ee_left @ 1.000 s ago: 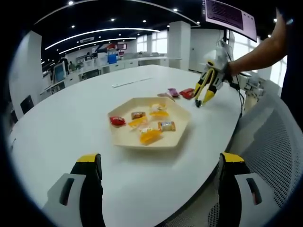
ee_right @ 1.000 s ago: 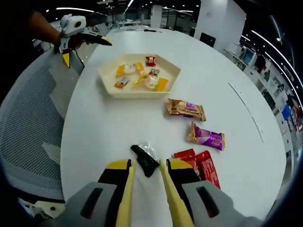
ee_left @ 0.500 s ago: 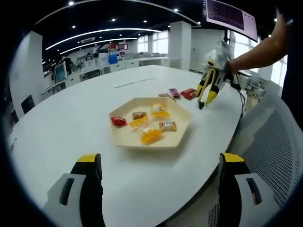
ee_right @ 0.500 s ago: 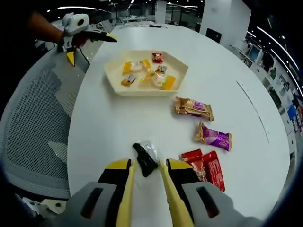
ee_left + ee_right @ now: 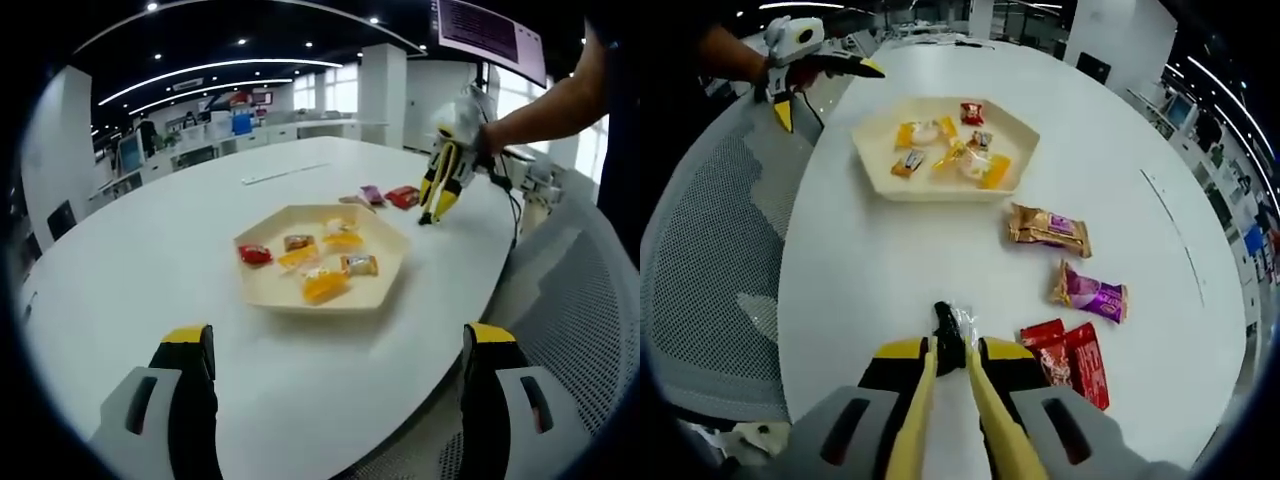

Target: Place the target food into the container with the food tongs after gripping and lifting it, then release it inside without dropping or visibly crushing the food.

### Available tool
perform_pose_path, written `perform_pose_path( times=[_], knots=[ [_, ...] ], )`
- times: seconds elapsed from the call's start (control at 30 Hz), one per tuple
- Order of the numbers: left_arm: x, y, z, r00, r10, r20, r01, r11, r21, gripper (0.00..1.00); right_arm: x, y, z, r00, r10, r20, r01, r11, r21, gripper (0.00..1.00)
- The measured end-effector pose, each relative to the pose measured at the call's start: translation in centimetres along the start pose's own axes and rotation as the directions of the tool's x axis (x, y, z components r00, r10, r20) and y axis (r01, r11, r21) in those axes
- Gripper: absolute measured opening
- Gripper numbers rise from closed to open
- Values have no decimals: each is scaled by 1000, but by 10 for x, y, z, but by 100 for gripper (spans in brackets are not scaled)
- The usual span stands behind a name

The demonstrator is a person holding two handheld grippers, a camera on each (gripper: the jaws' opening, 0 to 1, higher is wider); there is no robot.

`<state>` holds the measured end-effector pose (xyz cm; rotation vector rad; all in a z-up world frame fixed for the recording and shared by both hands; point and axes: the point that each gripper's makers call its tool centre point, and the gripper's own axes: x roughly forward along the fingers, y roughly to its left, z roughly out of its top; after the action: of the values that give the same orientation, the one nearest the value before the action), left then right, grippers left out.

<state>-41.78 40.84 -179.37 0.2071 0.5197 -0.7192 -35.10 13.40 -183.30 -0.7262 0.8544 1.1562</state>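
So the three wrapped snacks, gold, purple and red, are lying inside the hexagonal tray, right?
Not inside. In the right gripper view the gold snack, purple snack and red snack lie on the white table, beside the hexagonal tray.

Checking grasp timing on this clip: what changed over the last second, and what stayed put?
The right tool narrowed its jaws onto the black-wrapped snack, now pinched between them. The hexagonal tray, the three wrapped snacks on the table and the open left tool stayed as they were.
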Motion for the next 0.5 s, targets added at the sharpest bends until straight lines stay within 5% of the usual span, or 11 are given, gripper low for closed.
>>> perform_pose_path(
  times=[0.5],
  knots=[
    [-2,-7,13,997,-38,67,39,999,-11,100,-29,-21,0,996,-85,11,83,985,152,19]
  ],
)
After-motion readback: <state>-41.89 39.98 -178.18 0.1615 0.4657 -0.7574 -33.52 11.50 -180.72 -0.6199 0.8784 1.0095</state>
